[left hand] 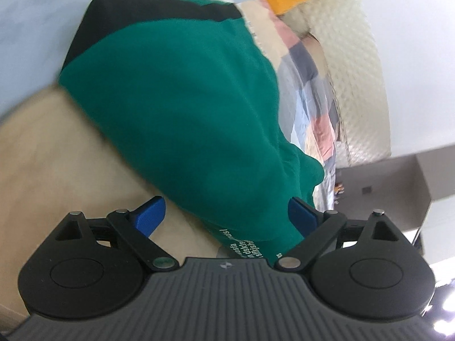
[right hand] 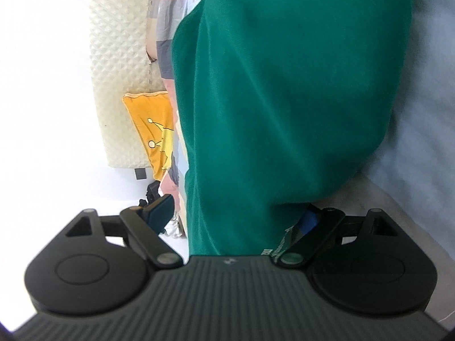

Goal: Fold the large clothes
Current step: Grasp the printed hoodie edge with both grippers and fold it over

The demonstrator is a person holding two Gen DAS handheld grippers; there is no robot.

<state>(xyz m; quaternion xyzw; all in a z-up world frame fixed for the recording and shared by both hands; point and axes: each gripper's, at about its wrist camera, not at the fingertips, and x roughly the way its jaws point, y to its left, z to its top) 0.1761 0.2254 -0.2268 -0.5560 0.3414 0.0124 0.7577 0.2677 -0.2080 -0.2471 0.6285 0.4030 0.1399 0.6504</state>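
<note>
- Green garment (left hand: 182, 113) spread on the bed (left hand: 51, 147), bunched up close in front of both tools.
- Left tool (left hand: 227, 216): jaws wide apart, cloth lying between them.
- Right tool (right hand: 236, 213): jaws spread too, fabric draped over one blue finger (right hand: 310, 220).

Daylight filled the room, bright and soft. The white wall (right hand: 48, 56) on the right wrist view blew out to pure glare, and a hot patch flared at the left view's lower right corner. Both views were smeared with motion blur, the green cloth (left hand: 176, 108) soft-edged. Fisheye bending curved the headboard (left hand: 355, 71) and the edges.
</note>
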